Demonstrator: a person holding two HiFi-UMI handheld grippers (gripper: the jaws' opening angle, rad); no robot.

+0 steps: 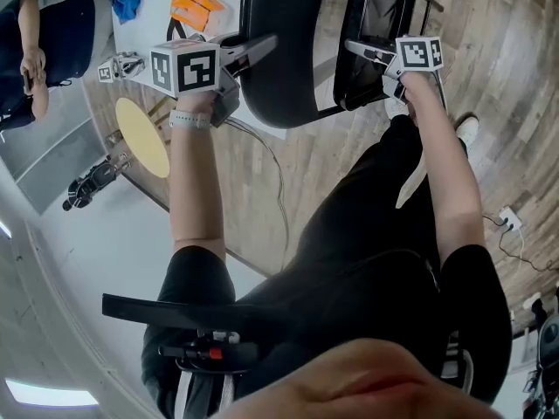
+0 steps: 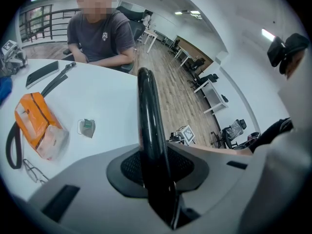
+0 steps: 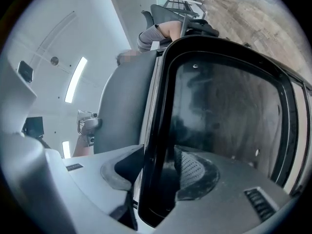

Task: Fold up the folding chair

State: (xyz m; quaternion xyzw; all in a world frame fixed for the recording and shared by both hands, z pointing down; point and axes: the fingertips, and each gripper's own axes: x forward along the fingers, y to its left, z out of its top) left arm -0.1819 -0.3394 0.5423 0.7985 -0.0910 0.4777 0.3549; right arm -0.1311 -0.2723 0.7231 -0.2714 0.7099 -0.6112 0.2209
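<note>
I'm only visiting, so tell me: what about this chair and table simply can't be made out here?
Legs and hinge of the folding chair: head view, covered by its back and seat, cut by the top edge.
Small greyish item on the white table: left gripper view, too small to identify.
Print on the orange packet: same view, blurred.

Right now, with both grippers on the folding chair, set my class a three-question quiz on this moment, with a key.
1. True or false: the left gripper is shut on the edge of the chair's curved black panel.
2. The right gripper clamps: A) the rim of the flat black panel; B) a cable; C) nothing.
3. Fill in: the orange pouch lies on the white ____.
Key: 1 true; 2 A; 3 table.
</note>
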